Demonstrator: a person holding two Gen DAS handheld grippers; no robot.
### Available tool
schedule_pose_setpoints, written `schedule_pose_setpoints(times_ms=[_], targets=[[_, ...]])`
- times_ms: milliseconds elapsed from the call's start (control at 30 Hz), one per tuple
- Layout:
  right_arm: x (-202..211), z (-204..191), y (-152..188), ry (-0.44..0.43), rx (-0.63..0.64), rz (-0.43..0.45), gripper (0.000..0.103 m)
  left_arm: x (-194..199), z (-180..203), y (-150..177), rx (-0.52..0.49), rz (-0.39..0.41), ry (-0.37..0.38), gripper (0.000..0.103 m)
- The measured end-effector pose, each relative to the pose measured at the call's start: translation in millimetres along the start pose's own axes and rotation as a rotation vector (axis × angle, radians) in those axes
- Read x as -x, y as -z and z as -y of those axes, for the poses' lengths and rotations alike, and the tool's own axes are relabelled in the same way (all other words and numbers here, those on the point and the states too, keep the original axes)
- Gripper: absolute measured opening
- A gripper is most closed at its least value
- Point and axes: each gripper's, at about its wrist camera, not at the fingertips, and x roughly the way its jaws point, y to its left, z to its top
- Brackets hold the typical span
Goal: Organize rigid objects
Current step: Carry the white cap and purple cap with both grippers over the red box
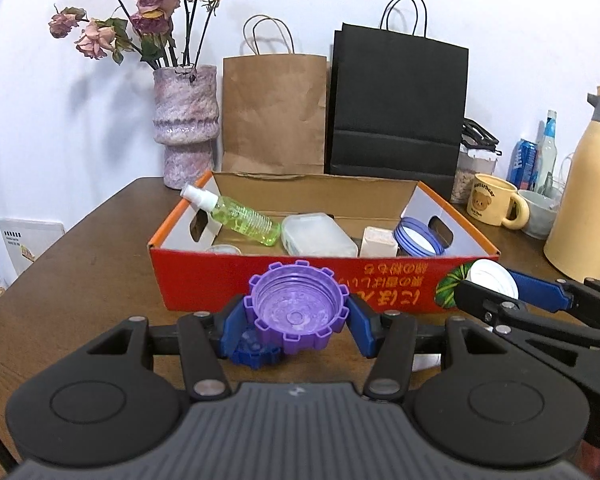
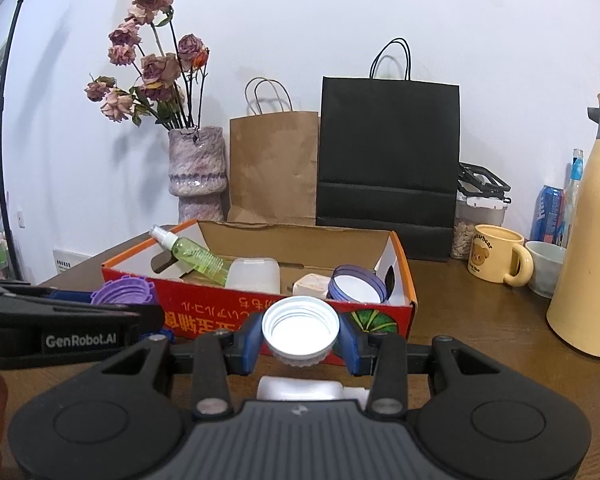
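While gripped, purple cap between left jaws.

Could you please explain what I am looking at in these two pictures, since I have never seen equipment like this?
There is no robot here: a person holds a two-fingered grasping tool in each hand, and each tool carries a wide-angle camera looking forward along its fingers. One picture comes from the left tool, the other from the right tool.

The left tool is closed on a purple toothed lid, and the right tool on a white screw cap. Each tool also shows at the edge of the other's view.

Both face a wooden table with a red cardboard box. In it lie a green spray bottle, a frosted plastic container, a small pale block and a blue-rimmed lid. Behind stand a vase of dried roses and two paper bags; to the right, a yellow mug and a cream flask.
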Motion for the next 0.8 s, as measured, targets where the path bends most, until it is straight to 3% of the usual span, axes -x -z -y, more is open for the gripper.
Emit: schedule_pose_setpoints(times_ms=[800], targets=[[-27, -9, -29, 0.002, 0.022, 0.044, 0.04, -24, -12, -37, 0.034, 0.048, -0.027, 0.055]])
